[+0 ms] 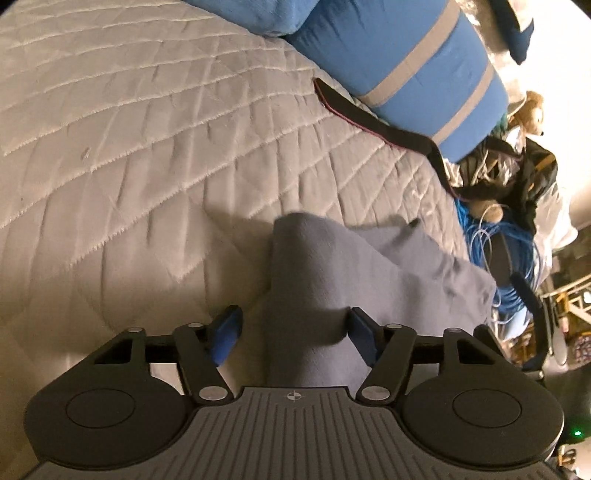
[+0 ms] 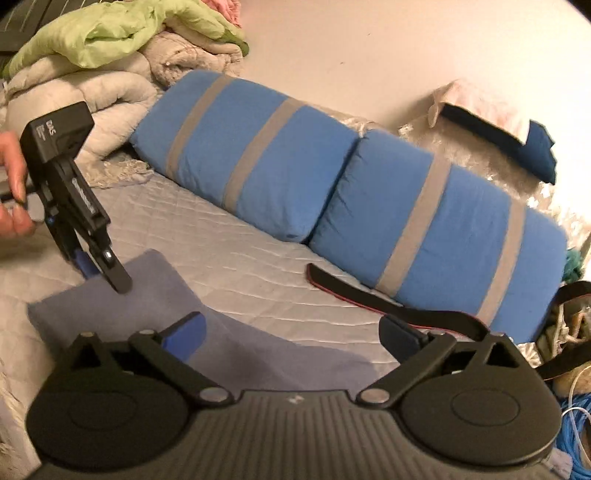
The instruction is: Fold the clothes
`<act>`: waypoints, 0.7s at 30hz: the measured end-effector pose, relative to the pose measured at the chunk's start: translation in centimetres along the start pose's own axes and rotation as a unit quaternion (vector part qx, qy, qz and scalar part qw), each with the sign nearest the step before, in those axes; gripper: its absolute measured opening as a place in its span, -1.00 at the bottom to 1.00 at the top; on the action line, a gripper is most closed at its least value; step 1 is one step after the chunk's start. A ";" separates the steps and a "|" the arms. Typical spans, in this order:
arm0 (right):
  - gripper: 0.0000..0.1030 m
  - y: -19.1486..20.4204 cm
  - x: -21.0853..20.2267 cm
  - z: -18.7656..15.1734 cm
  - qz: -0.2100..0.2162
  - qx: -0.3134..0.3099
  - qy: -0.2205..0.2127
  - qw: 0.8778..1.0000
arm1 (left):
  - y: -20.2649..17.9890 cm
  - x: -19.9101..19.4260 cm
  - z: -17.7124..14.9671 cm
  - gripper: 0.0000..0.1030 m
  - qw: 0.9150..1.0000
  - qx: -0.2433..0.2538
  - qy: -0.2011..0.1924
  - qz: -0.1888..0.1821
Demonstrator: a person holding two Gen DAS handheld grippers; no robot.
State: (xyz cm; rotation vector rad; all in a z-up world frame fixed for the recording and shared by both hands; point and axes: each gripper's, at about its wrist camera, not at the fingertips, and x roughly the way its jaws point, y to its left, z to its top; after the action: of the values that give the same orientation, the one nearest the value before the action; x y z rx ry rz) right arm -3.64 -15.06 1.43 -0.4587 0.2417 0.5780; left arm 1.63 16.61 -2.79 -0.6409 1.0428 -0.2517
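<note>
Garment: a soft grey-blue fleece cloth (image 2: pixel 122 314) lies on the quilted pale grey bed cover (image 1: pixel 129 129), near the front edge of the bed, well apart from the pillows.
Progress: judged from its shape, the cloth is bunched and partly doubled over, not yet a flat, neat fold; smoothing and the final folds look still to be done.
Left gripper (image 1: pixel 293 332): a raised ridge of the cloth runs up between its blue-padded fingers (image 1: pixel 227 332). One pad seems to touch the cloth, the other stands just clear, so it is half closed around the ridge, not clamped on it.
Right gripper (image 2: pixel 293 332): its fingers (image 2: pixel 188 334) are spread wide and released, hovering above the cloth with nothing between them.
Left wrist view only: the cloth's peak and its loose corner draped toward the bed's edge, blue coiled cable (image 1: pixel 491 236) and a brown soft toy (image 1: pixel 528 110) beside the bed.
Right wrist view only: the left gripper from outside, held by a person's hand (image 2: pixel 13 192), its tip down on the cloth's far corner; two blue pillows with grey stripes (image 2: pixel 332 177), a crumpled lime-green garment (image 2: pixel 122 33) on heaped bedding, and a black strap with a red edge (image 2: pixel 369 299) lying on the cover.
</note>
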 end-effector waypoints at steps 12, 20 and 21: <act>1.00 -0.3 0.3 -1.5 -0.013 0.004 0.034 0.999 | -0.1 0.3 1.3 -0.21 1.000 0.005 -0.004 0.016; 1.00 0.1 0.6 -1.7 -0.009 -0.008 0.036 0.999 | 3.1 0.9 2.0 -0.55 0.992 -0.120 -0.019 -0.027; 1.00 0.1 0.6 -1.8 -0.010 -0.011 0.037 0.999 | 3.1 0.9 2.0 -0.55 0.992 -0.125 -0.018 -0.025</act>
State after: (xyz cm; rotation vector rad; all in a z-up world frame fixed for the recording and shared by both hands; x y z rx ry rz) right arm -3.36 -15.50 -0.38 -0.5035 0.3018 0.5458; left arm 3.49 19.36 -4.60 -0.8951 1.0336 -0.1526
